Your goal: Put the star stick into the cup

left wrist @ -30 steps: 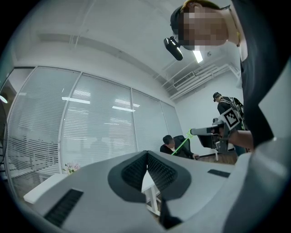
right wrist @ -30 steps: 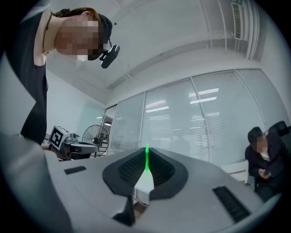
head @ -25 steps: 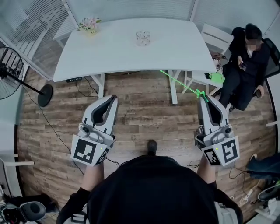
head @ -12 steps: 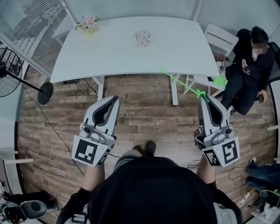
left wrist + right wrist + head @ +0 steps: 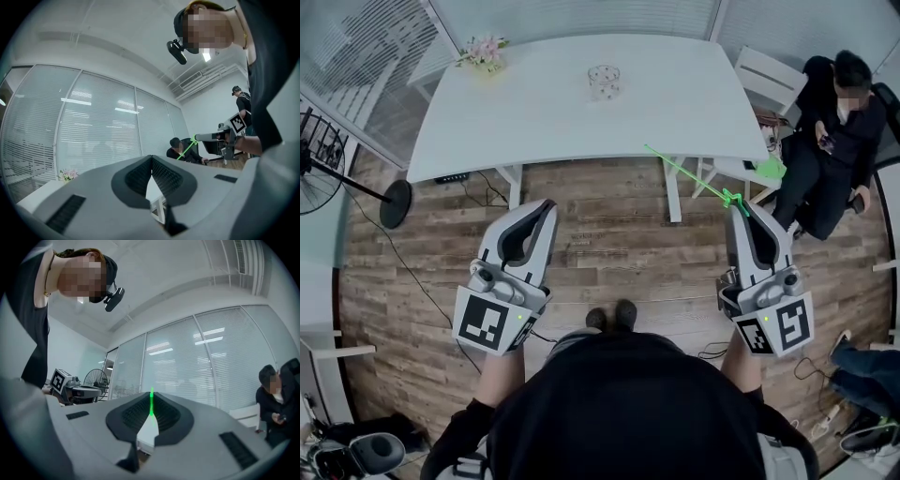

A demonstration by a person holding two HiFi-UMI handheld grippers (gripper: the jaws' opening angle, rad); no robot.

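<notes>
Right gripper view: the right gripper [image 5: 151, 397] pinches the star stick [image 5: 151, 408], seen end-on as a thin green line; its star cannot be made out. The left gripper [image 5: 152, 159] has its jaws pressed together, empty.

A second shoe [image 5: 596, 319] has stepped up beside the first shoe [image 5: 626, 313] on the floor [image 5: 619, 246], behind and between the left gripper [image 5: 547, 205] and right gripper [image 5: 737, 210].
</notes>
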